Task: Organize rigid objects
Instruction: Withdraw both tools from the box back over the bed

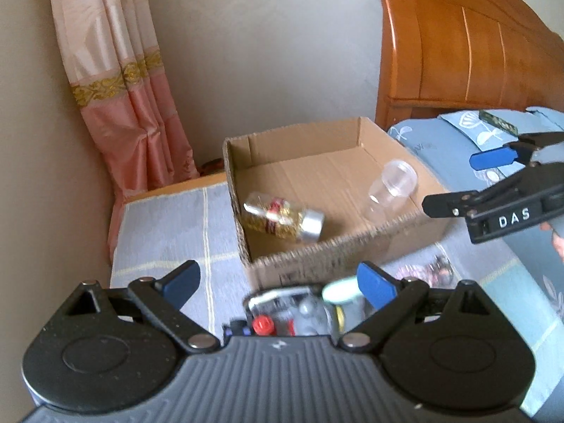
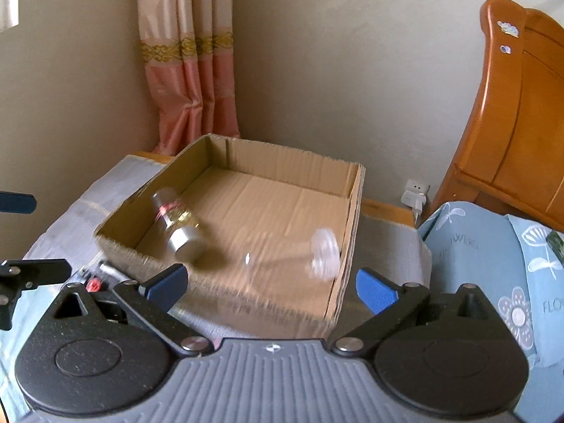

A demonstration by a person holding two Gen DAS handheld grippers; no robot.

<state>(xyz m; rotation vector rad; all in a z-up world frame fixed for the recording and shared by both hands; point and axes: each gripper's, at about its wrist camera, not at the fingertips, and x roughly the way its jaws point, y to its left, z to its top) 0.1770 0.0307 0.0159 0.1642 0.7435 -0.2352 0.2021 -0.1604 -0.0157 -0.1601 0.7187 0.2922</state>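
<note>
A cardboard box [image 1: 352,162] is sitting open on a grey checked cloth [image 1: 169,229] beside a bed, its floor holding two items. A gold-filled bottle [image 1: 282,216] with a silver cap is lying on its side toward the box's left, cap pointing to the near wall. A clear plastic cup [image 1: 391,185] is lying on its side toward the right; in the right wrist view it is blurring [image 2: 299,250], so its exact pose is hard to tell.

The left gripper [image 1: 278,283] is hanging wide open just short of the box's near wall, gripping nothing. Below it, a blurred clutter [image 1: 292,313] of small things, one with a red cap, is lying on the cloth outside the box. None of it is touching the blue pads [image 1: 181,282].

The right gripper [image 2: 271,283] is also standing fully open and empty, its pads [image 2: 375,294] framing the box's near right corner, with the cup lying beyond them inside the box.

A pink curtain [image 2: 190,70] is hanging in the far corner. A wooden headboard [image 1: 465,46] is rising on the right, above blue floral bedding [image 2: 493,246].
</note>
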